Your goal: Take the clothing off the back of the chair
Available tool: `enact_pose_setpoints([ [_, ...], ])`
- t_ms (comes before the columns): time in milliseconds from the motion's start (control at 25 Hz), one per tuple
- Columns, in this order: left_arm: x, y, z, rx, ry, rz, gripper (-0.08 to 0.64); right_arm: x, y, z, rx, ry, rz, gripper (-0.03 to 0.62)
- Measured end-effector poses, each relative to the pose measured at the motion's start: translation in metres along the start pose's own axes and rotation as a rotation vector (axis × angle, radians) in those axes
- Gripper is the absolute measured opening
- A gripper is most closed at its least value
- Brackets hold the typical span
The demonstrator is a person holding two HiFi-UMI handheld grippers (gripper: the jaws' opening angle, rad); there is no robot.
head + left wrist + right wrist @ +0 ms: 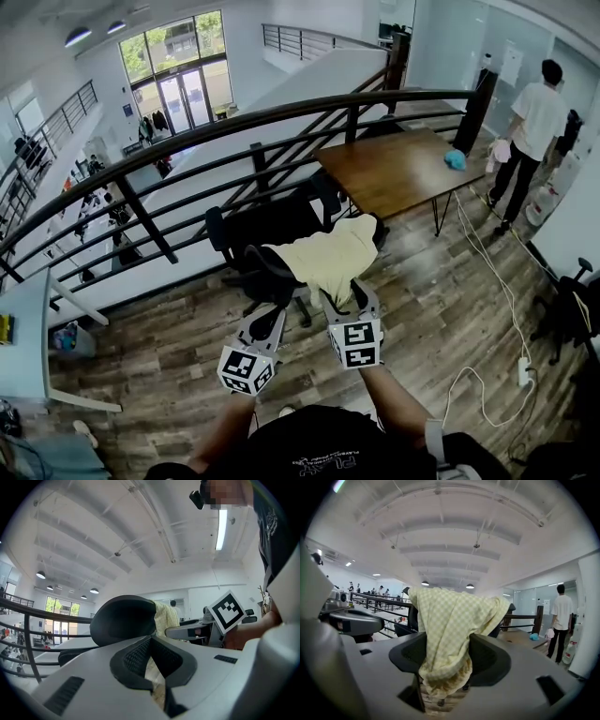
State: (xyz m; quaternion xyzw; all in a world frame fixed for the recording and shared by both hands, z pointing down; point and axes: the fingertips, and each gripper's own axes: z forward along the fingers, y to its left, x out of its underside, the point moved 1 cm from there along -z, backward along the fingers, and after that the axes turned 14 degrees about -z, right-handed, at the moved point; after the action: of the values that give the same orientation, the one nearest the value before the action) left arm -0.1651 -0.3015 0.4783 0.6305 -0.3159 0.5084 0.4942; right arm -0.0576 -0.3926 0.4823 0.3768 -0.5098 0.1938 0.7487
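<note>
A pale yellow checked garment point(333, 258) is draped over the back of a black office chair point(248, 248). In the head view both grippers reach toward the chair back from the near side. My right gripper point(352, 298) is open, and the garment's hanging hem point(445, 667) fills the gap between its dark pads point(487, 658). My left gripper point(270, 317) sits at the garment's left, under the black headrest point(122, 618). Its jaws are closed to a thin slit with yellow cloth point(154, 686) caught in it.
A black railing point(234, 127) runs behind the chair above a lower floor. A brown table point(403, 164) with a blue item point(455, 159) stands to the right, and a person point(534, 117) beyond it. A white cable point(497, 281) crosses the wood floor. A white desk point(23, 337) is at the left.
</note>
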Motion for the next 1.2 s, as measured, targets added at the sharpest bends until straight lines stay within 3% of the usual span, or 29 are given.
enact_pose_setpoints([
  [40, 0.001, 0.000, -0.001, 0.000, 0.001, -0.002, 0.012, 0.000, -0.002, 0.000, 0.014, 0.001, 0.000, 0.260],
  [320, 0.004, -0.005, -0.005, 0.012, 0.005, -0.007, 0.012, -0.005, 0.000, -0.007, 0.025, -0.008, 0.018, 0.089],
  [600, 0.003, -0.009, -0.013, 0.022, 0.005, -0.009, 0.012, -0.004, 0.005, -0.020, -0.003, -0.015, 0.049, 0.071],
  [1200, 0.021, -0.012, -0.042, 0.051, 0.030, -0.030, 0.012, 0.005, 0.026, -0.060, 0.029, 0.016, 0.081, 0.069],
])
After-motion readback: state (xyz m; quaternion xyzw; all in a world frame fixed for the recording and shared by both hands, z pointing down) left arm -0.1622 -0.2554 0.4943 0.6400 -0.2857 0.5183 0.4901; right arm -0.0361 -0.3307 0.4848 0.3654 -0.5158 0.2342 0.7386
